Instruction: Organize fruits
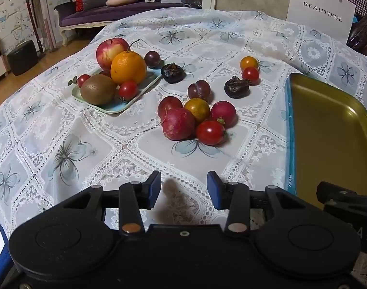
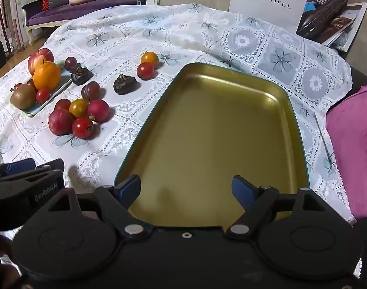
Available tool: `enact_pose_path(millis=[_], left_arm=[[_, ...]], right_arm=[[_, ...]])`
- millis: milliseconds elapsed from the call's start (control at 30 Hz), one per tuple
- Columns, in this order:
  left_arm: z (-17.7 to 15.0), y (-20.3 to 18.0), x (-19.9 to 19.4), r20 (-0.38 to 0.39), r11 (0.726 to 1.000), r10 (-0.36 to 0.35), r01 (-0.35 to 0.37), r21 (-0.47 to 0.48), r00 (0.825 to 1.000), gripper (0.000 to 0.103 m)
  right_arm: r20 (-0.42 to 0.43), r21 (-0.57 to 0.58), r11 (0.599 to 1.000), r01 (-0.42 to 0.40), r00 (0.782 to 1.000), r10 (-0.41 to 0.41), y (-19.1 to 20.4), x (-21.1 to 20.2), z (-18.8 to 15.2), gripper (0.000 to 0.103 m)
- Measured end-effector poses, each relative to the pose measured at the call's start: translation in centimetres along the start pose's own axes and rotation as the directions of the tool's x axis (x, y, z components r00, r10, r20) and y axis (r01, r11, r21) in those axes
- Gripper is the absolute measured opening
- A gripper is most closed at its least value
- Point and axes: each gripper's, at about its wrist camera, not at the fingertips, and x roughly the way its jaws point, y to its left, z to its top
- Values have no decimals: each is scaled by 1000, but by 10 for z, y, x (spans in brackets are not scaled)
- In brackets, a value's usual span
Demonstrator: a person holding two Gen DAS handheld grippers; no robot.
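Note:
A cluster of small fruits lies loose on the cloth: a red pomegranate-like fruit (image 1: 178,123), a red tomato (image 1: 210,132), a yellow one (image 1: 197,110) and plums. Farther back sit two dark dried fruits (image 1: 236,87), a red tomato (image 1: 250,74) and an orange one (image 1: 248,63). A pale green tray (image 1: 116,107) holds an apple (image 1: 110,51), an orange (image 1: 128,67), a kiwi (image 1: 98,89) and tomatoes. My left gripper (image 1: 184,189) hovers open over bare cloth, short of the cluster. My right gripper (image 2: 186,190) stands wide open over the near end of the bare gold tray (image 2: 214,130).
The table wears a white lace cloth with blue flowers (image 1: 63,154). A white "BEAUTIFUL" bag (image 2: 268,2) stands at the back edge, a pink cushion (image 2: 352,144) on the right, a purple sofa (image 1: 99,14) beyond the table.

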Motion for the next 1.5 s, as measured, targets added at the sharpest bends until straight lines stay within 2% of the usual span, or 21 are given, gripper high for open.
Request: enact_pose_path(millis=[233, 267, 1500], left_arm=[[-4, -1, -6, 24, 1000, 3, -4, 23, 1000, 51], [-2, -1, 1, -4, 1000, -3, 3, 14, 1000, 51], [-2, -1, 0, -12, 1000, 2, -2, 16, 1000, 51]], right_arm=[[0, -1, 1000, 5, 1000, -5, 0, 1, -2, 86], [-1, -1, 1000, 6, 1000, -6, 0, 1, -3, 86], [-35, -13, 1000, 1, 999, -1, 2, 2, -1, 86]])
